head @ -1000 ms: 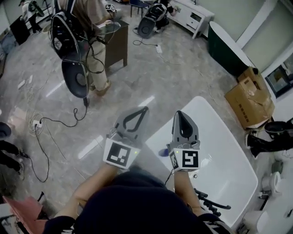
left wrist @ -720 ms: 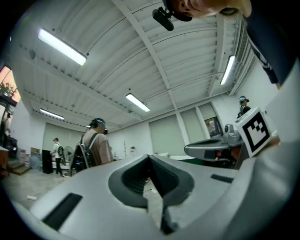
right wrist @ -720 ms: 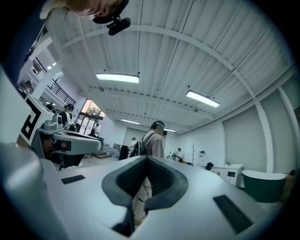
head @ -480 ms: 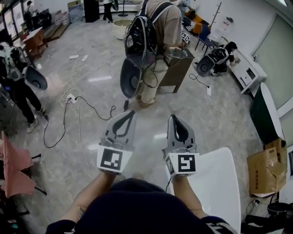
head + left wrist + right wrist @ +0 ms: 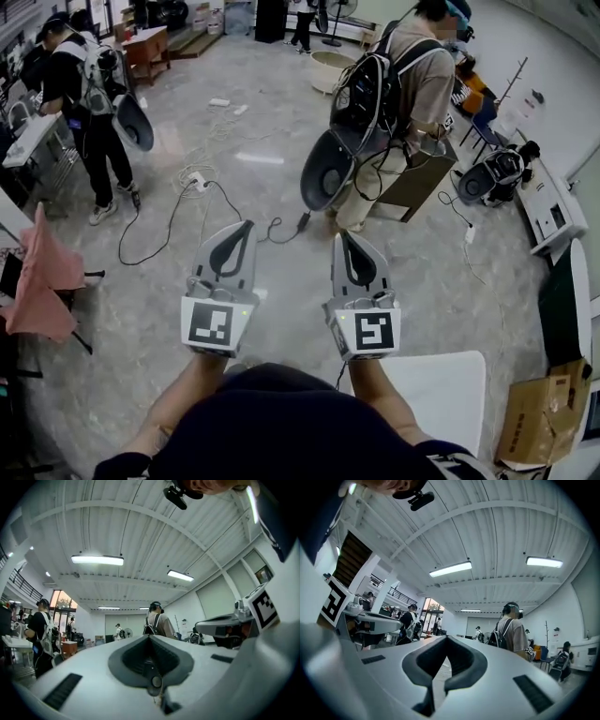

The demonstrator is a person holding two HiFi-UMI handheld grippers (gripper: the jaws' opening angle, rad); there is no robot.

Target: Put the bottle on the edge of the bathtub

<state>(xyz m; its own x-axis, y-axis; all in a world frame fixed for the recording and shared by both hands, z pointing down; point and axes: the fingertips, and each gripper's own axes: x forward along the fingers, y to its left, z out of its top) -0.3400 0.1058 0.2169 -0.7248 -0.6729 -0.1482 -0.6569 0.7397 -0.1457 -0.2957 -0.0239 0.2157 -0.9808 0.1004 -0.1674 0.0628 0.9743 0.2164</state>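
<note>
The left gripper (image 5: pixel 247 227) and the right gripper (image 5: pixel 340 236) both have their jaws pressed together with nothing between them (each gripper view shows the bare tips meeting). The bottle shows in no view. The white corner of the bathtub (image 5: pixel 441 384) lies just below the right gripper. Ahead stands a person with a backpack (image 5: pixel 398 89), and a cardboard box (image 5: pixel 534 422) sits beside the tub.

White bathtub (image 5: pixel 455 394), glossy, only one round-cornered end showing, low right in the head view
</note>
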